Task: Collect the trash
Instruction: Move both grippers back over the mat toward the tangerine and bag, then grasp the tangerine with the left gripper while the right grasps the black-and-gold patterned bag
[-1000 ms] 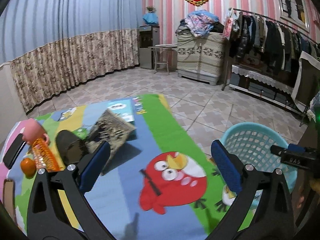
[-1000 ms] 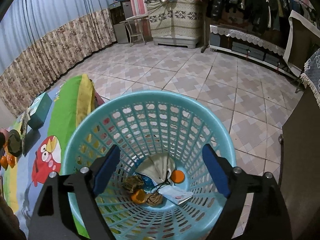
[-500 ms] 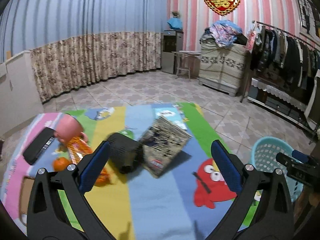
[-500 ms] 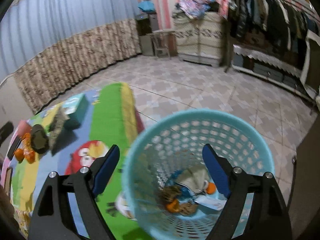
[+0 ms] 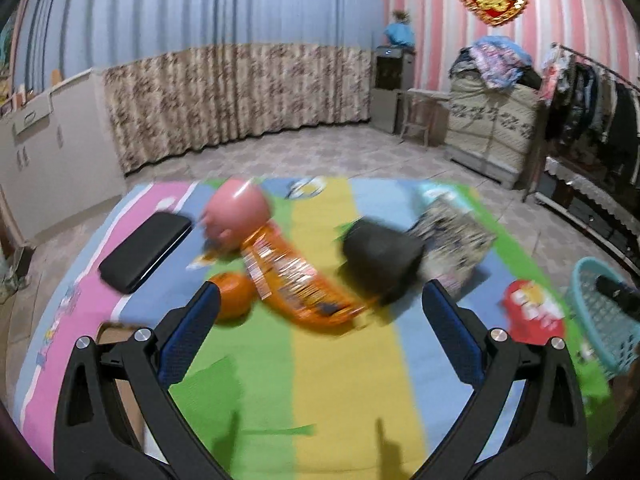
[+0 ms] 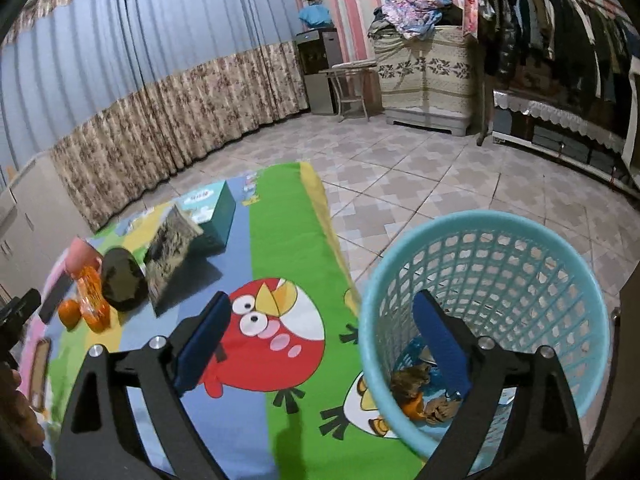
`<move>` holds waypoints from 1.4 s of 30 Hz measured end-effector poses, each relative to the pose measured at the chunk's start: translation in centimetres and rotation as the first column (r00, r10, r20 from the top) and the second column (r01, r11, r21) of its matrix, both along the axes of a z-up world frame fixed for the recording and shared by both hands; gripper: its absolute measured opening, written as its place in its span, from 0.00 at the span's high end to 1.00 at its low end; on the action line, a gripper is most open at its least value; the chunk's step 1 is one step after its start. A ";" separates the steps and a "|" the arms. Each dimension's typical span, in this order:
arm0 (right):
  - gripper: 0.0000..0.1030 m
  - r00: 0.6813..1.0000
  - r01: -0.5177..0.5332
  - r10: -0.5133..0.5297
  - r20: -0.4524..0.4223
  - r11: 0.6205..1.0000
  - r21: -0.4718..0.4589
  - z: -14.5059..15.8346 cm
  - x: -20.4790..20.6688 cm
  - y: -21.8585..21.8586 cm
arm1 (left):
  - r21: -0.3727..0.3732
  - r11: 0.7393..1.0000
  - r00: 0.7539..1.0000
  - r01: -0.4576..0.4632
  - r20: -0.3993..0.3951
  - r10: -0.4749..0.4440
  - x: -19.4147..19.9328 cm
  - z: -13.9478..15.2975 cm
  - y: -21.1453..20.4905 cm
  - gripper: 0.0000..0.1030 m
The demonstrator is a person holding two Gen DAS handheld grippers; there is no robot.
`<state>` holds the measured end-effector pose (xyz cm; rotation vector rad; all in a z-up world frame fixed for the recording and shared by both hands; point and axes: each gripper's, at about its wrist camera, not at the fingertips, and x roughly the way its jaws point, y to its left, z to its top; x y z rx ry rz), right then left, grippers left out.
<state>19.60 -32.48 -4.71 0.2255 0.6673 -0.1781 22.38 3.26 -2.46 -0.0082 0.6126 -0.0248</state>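
On the colourful play mat (image 5: 344,380) lie an orange snack wrapper (image 5: 296,280), an orange fruit (image 5: 234,296), a pink ball-like toy (image 5: 238,214), a dark rounded object (image 5: 380,256) and a patterned booklet (image 5: 452,236). My left gripper (image 5: 320,332) hovers open just short of the wrapper, nothing between its fingers. The turquoise basket (image 6: 520,240) holds peels and scraps (image 6: 412,384). My right gripper (image 6: 320,340) straddles the basket's near rim, its jaws opening and empty. The same pile, with the orange snack wrapper (image 6: 92,296), shows far left in the right wrist view.
A black flat case (image 5: 146,252) and a brown cardboard piece (image 5: 120,356) lie at the mat's left. A teal box (image 6: 212,212) stands behind the booklet. Tiled floor, curtains, a covered cabinet (image 6: 424,76) and a clothes rack (image 6: 560,40) surround the mat. The basket (image 5: 600,312) stands at its right edge.
My left gripper swung left across the mat, bringing the wrapper pile to its centre. My right gripper drew back and left from above the basket, which now sits to its right.
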 end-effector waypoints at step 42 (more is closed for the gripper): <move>0.09 0.973 -0.213 0.209 -0.102 0.977 -0.029 -1.7 10.4 10.7 | -0.019 0.999 0.989 -0.036 -0.146 0.033 6.2 -4.1 9.7 0.60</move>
